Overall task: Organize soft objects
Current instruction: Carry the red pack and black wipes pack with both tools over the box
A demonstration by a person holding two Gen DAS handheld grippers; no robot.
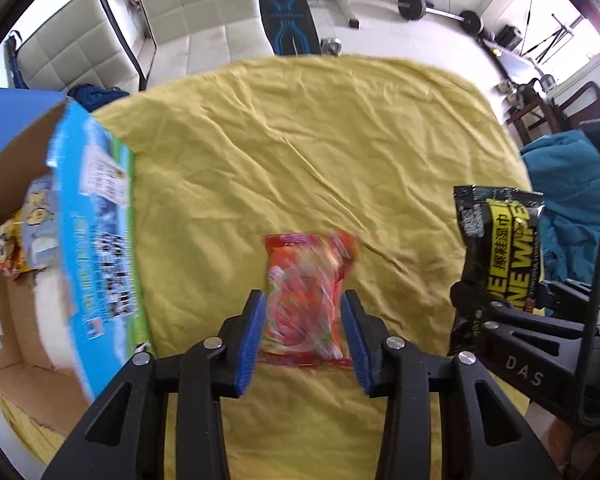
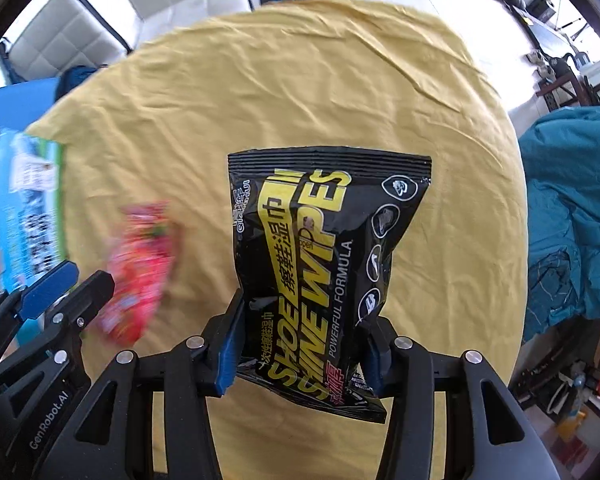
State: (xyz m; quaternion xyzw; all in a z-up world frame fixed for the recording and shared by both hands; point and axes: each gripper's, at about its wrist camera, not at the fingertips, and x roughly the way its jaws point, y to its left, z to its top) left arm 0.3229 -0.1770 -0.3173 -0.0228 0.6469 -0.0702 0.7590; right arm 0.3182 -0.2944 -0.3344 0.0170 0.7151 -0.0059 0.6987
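Observation:
My left gripper (image 1: 303,312) is shut on a red candy packet (image 1: 308,292), held above the yellow cloth (image 1: 284,160); the packet is motion-blurred. It also shows blurred in the right wrist view (image 2: 140,272), in the left gripper (image 2: 72,280). My right gripper (image 2: 304,340) is shut on a black and yellow shoe wipes pack (image 2: 320,260), held up over the cloth (image 2: 300,80). The wipes pack also shows at the right of the left wrist view (image 1: 496,256), gripped low by the right gripper (image 1: 500,320).
An open cardboard box (image 1: 4,312) with a blue printed flap (image 1: 96,240) sits at the cloth's left edge and holds packets and a white soft item (image 1: 52,320). White chairs (image 1: 196,12) stand behind. A teal cloth (image 1: 568,192) lies to the right.

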